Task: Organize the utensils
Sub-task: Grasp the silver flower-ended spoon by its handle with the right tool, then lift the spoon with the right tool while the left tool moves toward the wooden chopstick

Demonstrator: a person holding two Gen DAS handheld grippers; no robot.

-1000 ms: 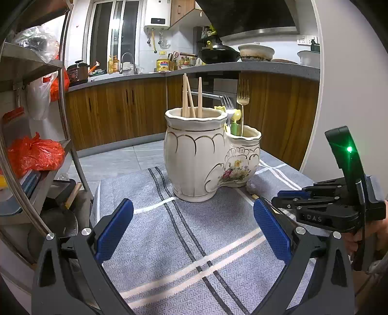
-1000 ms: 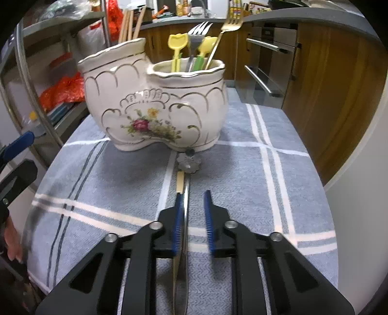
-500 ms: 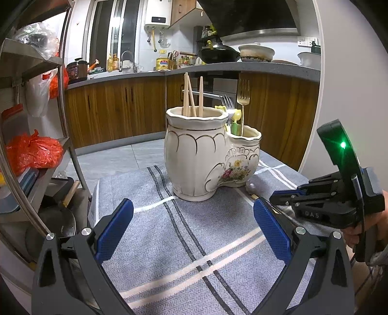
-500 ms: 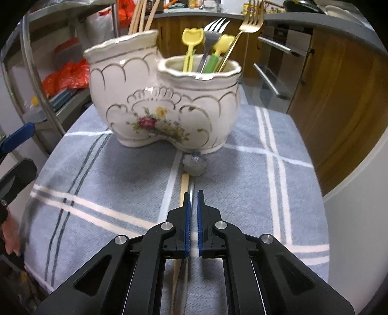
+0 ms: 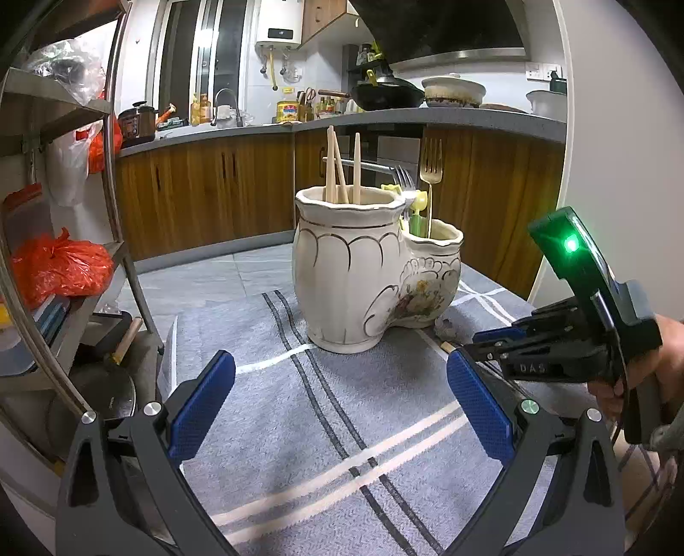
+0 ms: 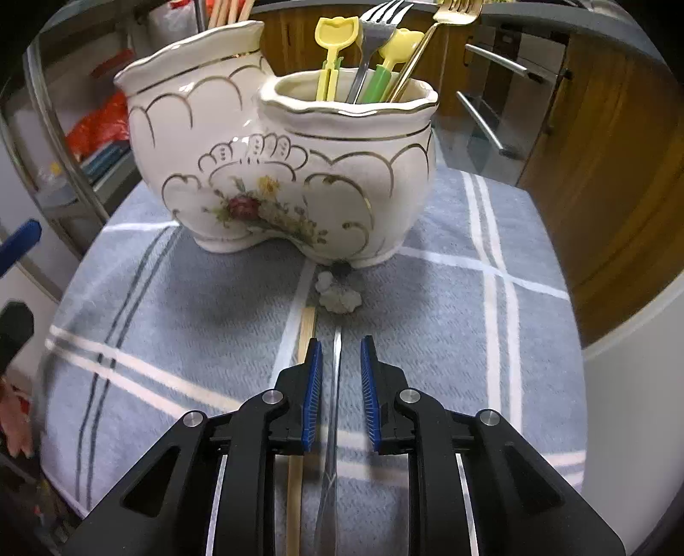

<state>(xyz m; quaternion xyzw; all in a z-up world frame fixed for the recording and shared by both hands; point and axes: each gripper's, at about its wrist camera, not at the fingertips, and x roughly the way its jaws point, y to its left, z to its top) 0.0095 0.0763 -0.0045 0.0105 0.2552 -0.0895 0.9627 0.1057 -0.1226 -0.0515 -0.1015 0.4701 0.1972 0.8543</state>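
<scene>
Low over the cloth-covered surface (image 6: pixel 534 239), my right gripper (image 6: pixel 340 376) straddles a metal utensil (image 6: pixel 334 385).
Its jaws stand narrowly apart, not touching the utensil; a wooden chopstick (image 6: pixel 305 329) lies just left, the ceramic holder (image 6: pixel 282 171) ahead. My left gripper (image 5: pixel 340 406) hovers level, spread wide, holding nothing.

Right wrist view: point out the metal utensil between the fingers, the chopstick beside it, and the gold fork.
metal utensil (image 6: pixel 336 376), right wrist view, on its thin handle.
chopstick (image 6: pixel 305 327), right wrist view, on its far end.
gold fork (image 6: pixel 459 6), right wrist view, on its tines.
</scene>
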